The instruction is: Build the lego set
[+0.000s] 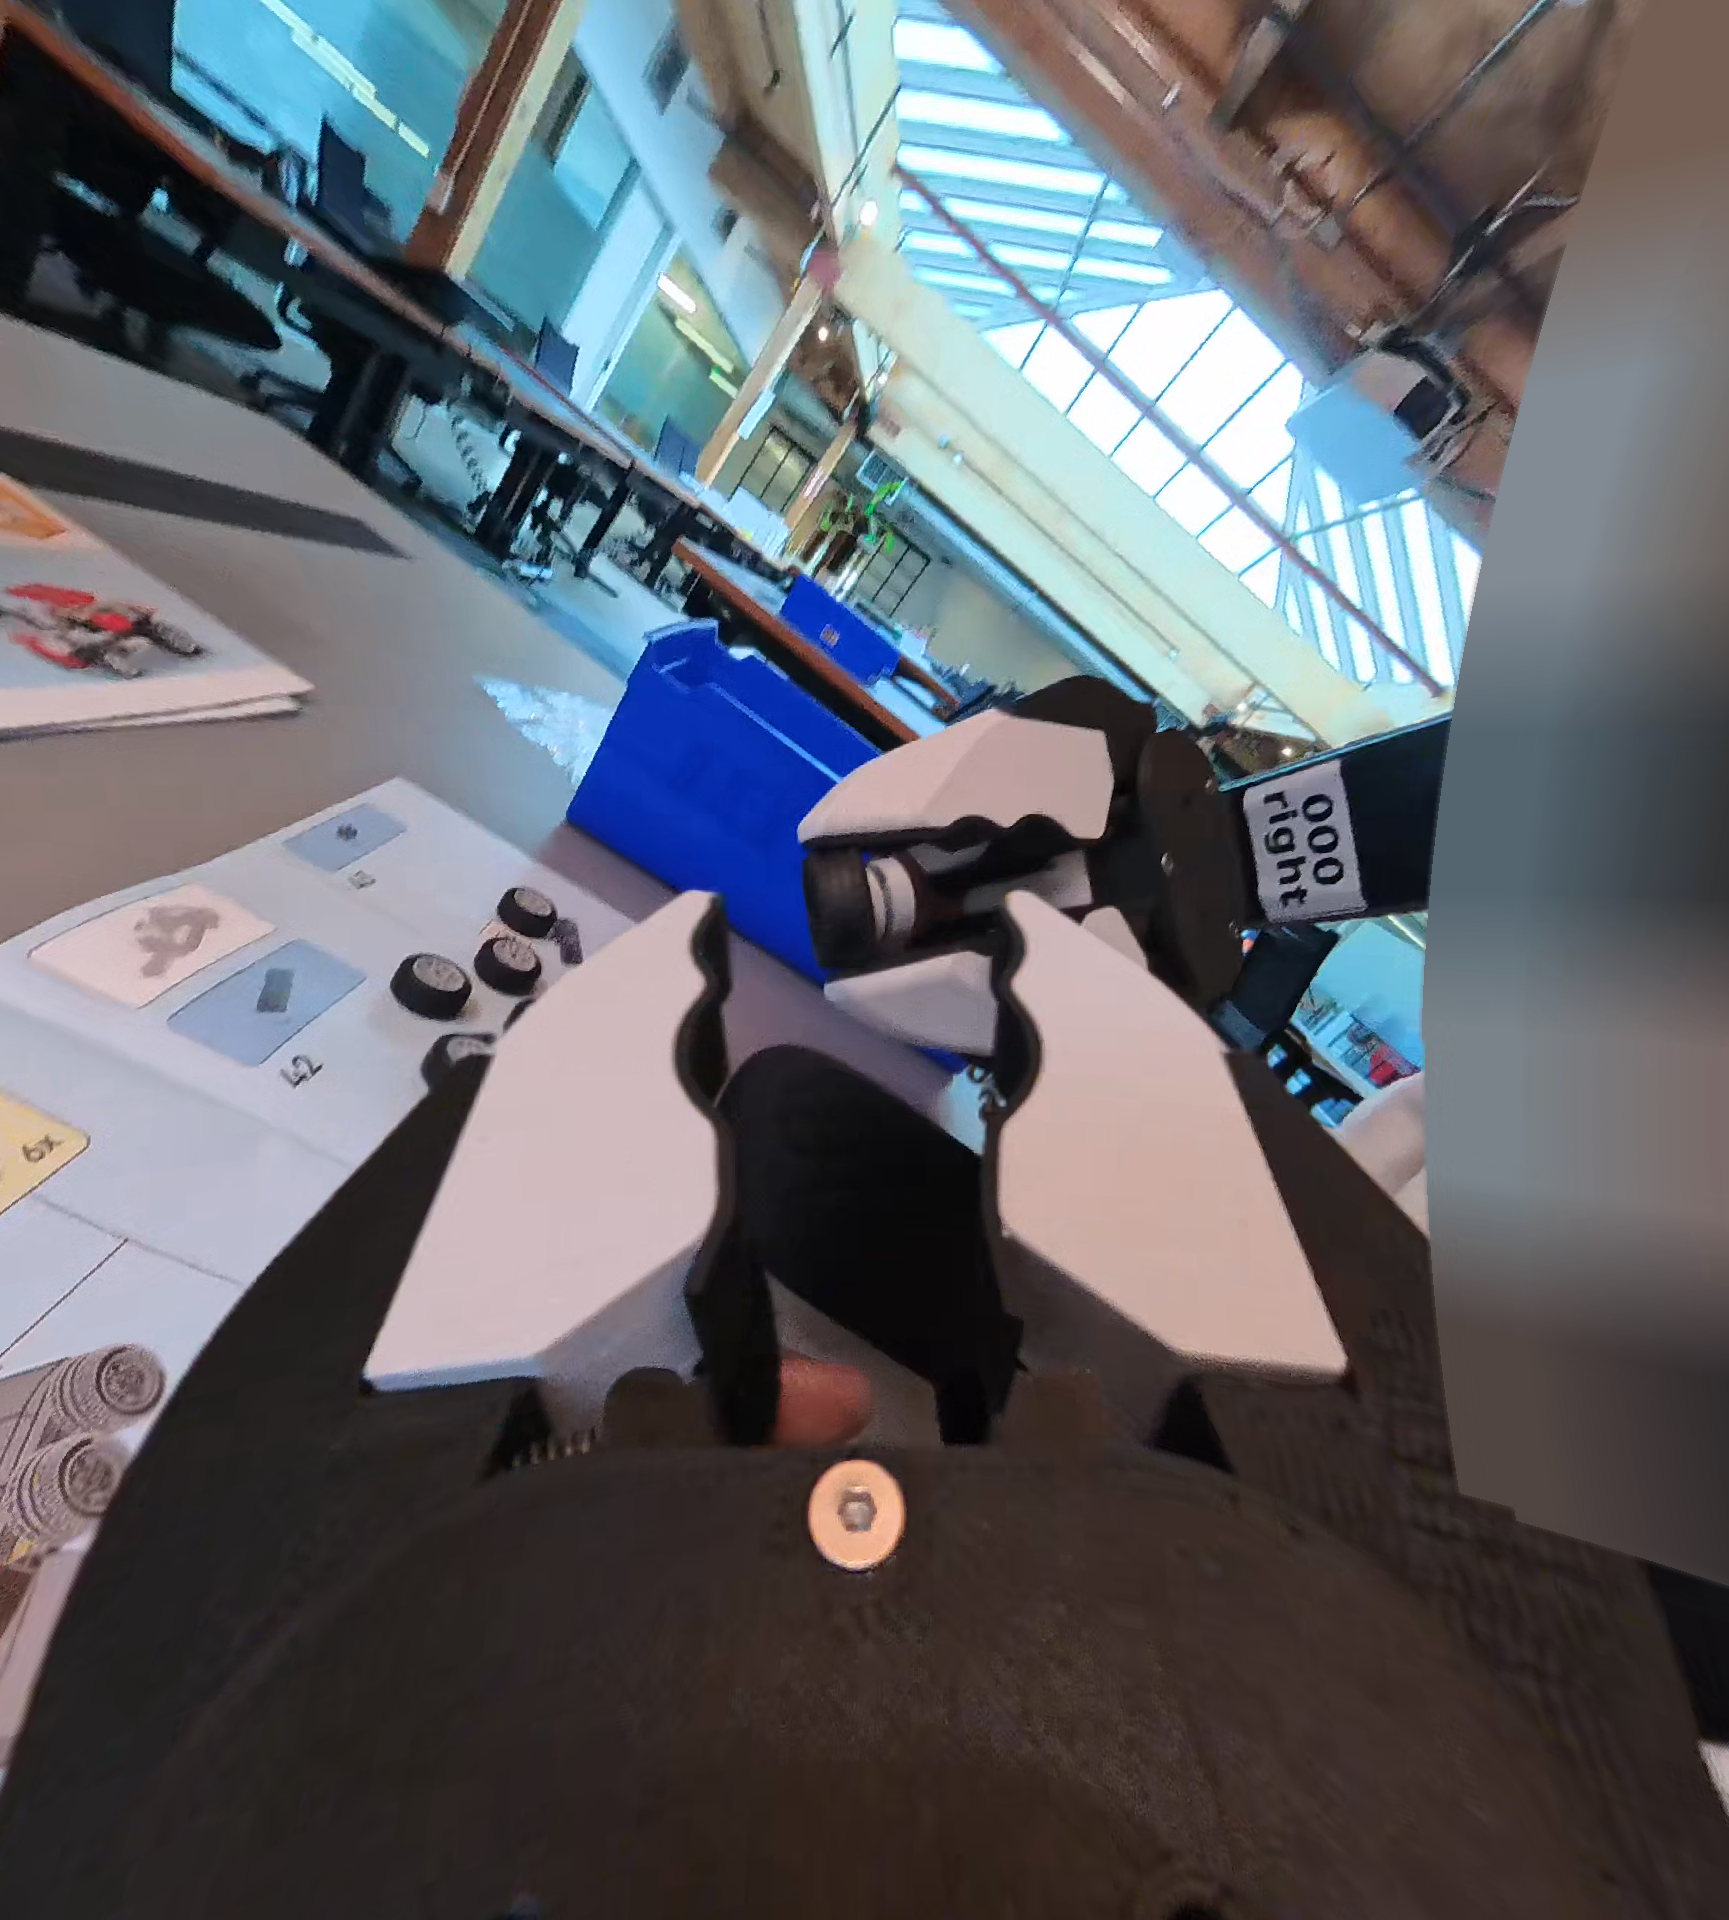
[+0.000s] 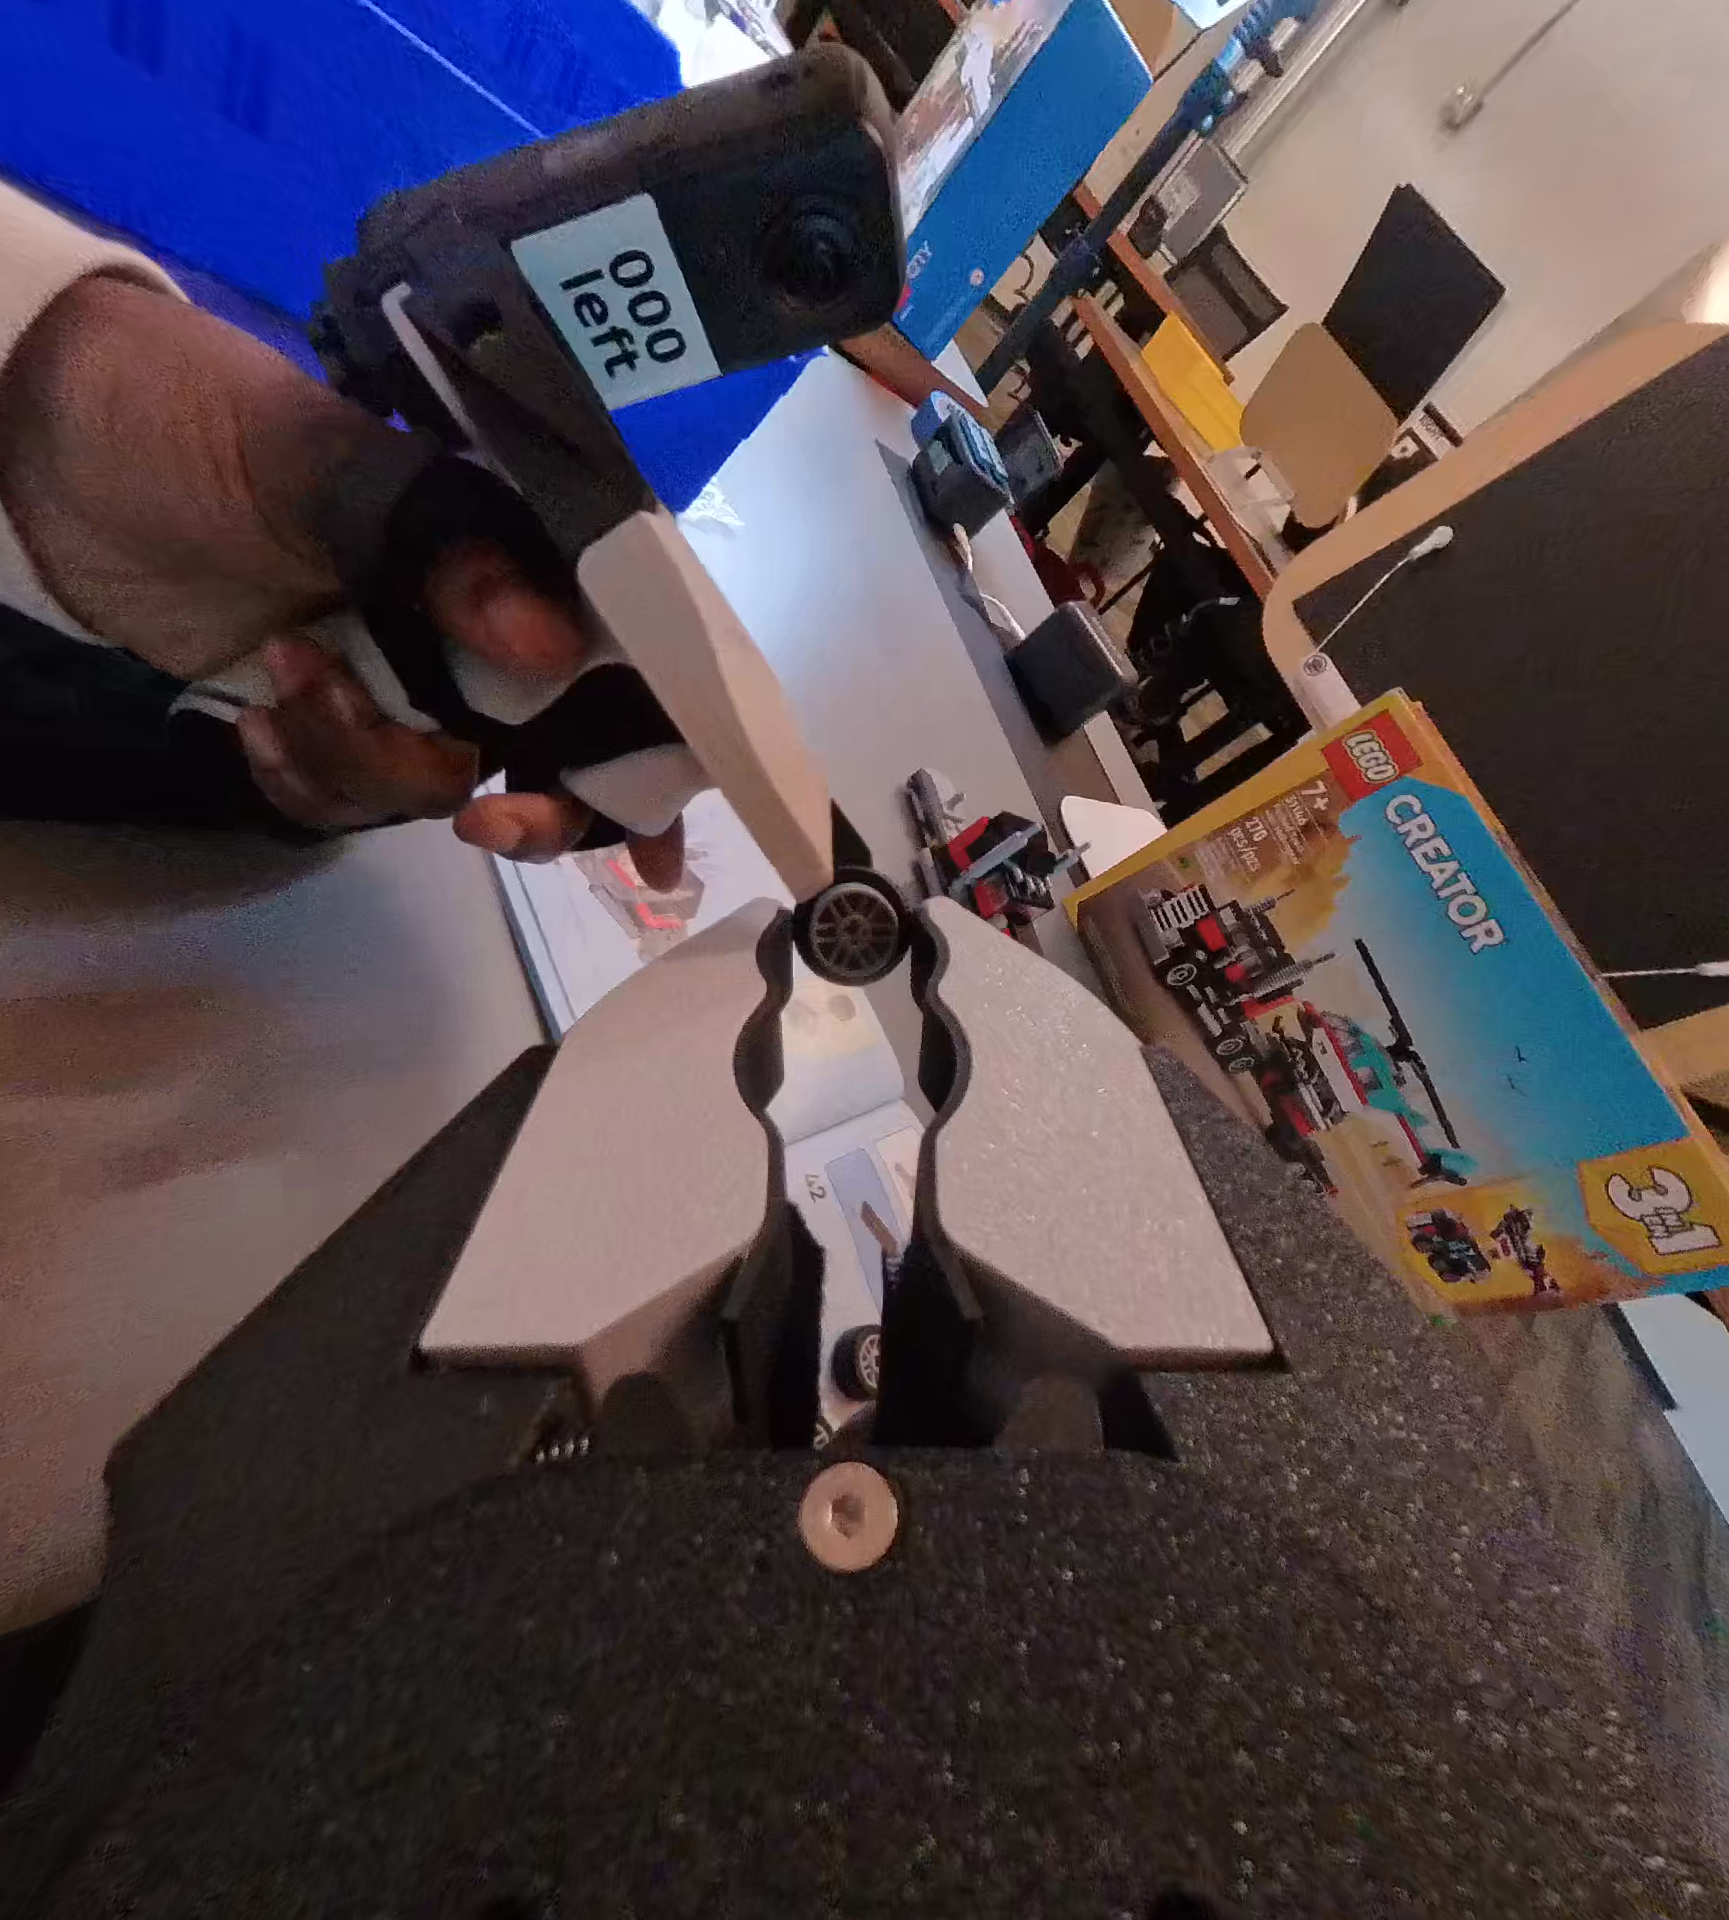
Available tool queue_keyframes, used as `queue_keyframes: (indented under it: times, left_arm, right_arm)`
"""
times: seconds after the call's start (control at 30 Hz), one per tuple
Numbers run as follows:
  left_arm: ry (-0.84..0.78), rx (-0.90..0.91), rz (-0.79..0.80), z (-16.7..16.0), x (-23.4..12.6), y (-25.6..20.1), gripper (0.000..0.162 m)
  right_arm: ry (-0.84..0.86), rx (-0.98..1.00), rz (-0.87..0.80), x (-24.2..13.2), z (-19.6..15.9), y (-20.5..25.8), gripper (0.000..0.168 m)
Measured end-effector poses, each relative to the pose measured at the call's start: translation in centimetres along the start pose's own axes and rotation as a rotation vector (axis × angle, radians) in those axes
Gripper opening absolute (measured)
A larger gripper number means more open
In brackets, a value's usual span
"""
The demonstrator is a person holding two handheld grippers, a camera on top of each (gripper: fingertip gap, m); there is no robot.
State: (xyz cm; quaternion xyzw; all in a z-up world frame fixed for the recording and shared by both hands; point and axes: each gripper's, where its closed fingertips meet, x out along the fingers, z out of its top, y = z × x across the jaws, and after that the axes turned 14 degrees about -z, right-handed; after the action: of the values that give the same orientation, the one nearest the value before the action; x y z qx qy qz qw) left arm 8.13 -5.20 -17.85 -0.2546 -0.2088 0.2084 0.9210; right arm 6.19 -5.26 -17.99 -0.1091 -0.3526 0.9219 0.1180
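Note:
My right gripper (image 2: 852, 925) is shut on a small wheel (image 2: 855, 928) with a black tyre and a grey spoked rim, held above the table. In the left wrist view the right gripper (image 1: 824, 906) holds that wheel (image 1: 881, 894) just beyond my left fingertips. My left gripper (image 1: 862, 902) is open, its jaws wide apart, and nothing shows gripped between them. In the right wrist view the left gripper (image 2: 813, 868) is seen from the side, its tip right against the wheel. Several loose wheels (image 1: 434, 982) lie on the open instruction booklet (image 1: 164, 1039). A partly built red, grey and black model (image 2: 985, 862) sits on the table behind.
A blue bin (image 1: 714, 769) stands behind the grippers and also shows in the right wrist view (image 2: 216, 104). The set's box (image 2: 1411, 997) stands at the right. A second booklet (image 1: 60, 623) lies at the far left. Another loose wheel (image 2: 860, 1361) lies below my right gripper. My left and right fingertips are right by each other.

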Motion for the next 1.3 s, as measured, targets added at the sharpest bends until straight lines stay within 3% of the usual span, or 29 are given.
queue_keyframes:
  times: [0.1,0.23,0.3,0.37,0.43,0.47,0.6,0.8,0.87,0.97,1.3]
  left_arm:
    - [0.000,0.073,0.000,0.2,-0.3,-0.4,0.020]
    - [0.037,0.187,-0.001,0.4,-0.5,-1.2,0.017]
    - [0.025,0.220,-0.062,0.6,-0.5,-2.2,0.017]
    - [0.005,0.227,-0.146,1.0,-0.5,-3.4,0.017]
    - [0.005,0.245,-0.218,1.0,-0.5,-4.5,0.017]
    - [0.014,0.250,-0.241,0.9,-0.4,-4.9,0.017]
    - [0.043,0.258,-0.283,0.4,-0.1,-5.6,0.017]
    - [0.038,0.234,-0.346,0.4,-0.1,-6.5,0.016]
    - [0.046,0.228,-0.355,0.2,0.0,-6.5,0.016]
    - [0.055,0.225,-0.356,0.1,0.1,-6.6,0.016]
    - [0.088,0.292,-0.273,-0.1,0.1,-6.1,0.014]
  right_arm:
    - [-0.008,-0.047,-0.023,0.0,0.5,0.1,0.022]
    - [-0.048,-0.016,-0.004,-0.3,1.4,0.2,0.023]
    - [-0.139,0.215,0.123,-1.1,2.6,0.4,0.030]
    - [-0.249,0.596,0.311,-2.4,4.1,-0.3,0.040]
    - [-0.323,0.895,0.476,-3.5,5.2,-1.2,0.037]
    - [-0.340,0.947,0.515,-3.7,5.5,-1.2,0.036]
    - [-0.327,0.845,0.487,-3.5,5.5,0.0,0.021]
    - [-0.319,0.884,0.554,-3.7,5.5,0.3,0.031]
    - [-0.345,0.888,0.574,-4.0,5.8,0.3,0.017]
    - [-0.349,0.865,0.555,-4.0,5.7,0.3,0.016]
    - [-0.363,0.865,0.345,-3.9,5.3,0.2,0.015]
